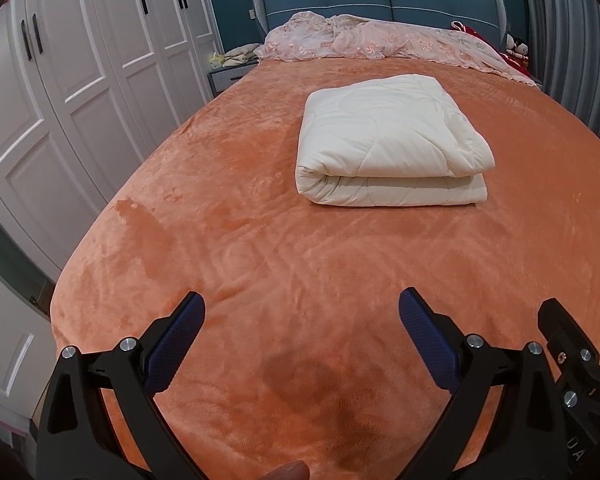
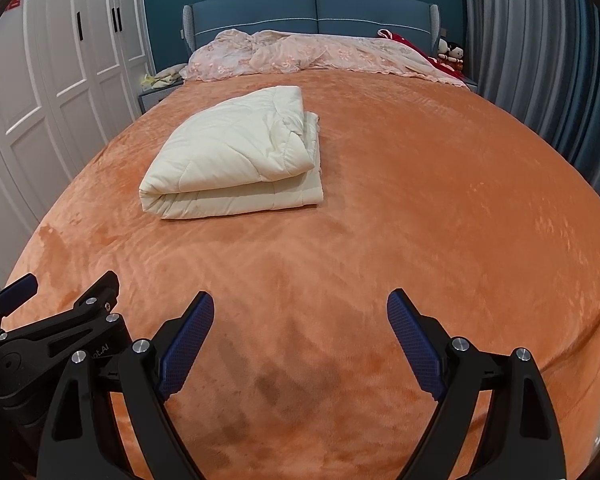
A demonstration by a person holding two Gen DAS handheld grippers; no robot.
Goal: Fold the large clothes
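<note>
A cream quilt (image 1: 392, 140) lies folded into a thick rectangle on the orange bed cover (image 1: 260, 248), toward the middle of the bed; it also shows in the right wrist view (image 2: 236, 156). My left gripper (image 1: 302, 312) is open and empty, held above the near end of the bed, well short of the quilt. My right gripper (image 2: 300, 312) is open and empty too, side by side with the left. The right gripper's body shows at the left wrist view's right edge (image 1: 572, 344), and the left gripper's body shows at the right wrist view's left edge (image 2: 60, 320).
A crumpled pink floral cover (image 1: 380, 40) lies along the blue headboard (image 1: 380, 0), with red cloth and small dolls (image 2: 452, 54) at the right. White wardrobes (image 1: 80, 60) stand left of the bed, grey curtains (image 2: 540, 60) right, a nightstand (image 1: 228, 72) at the far left corner.
</note>
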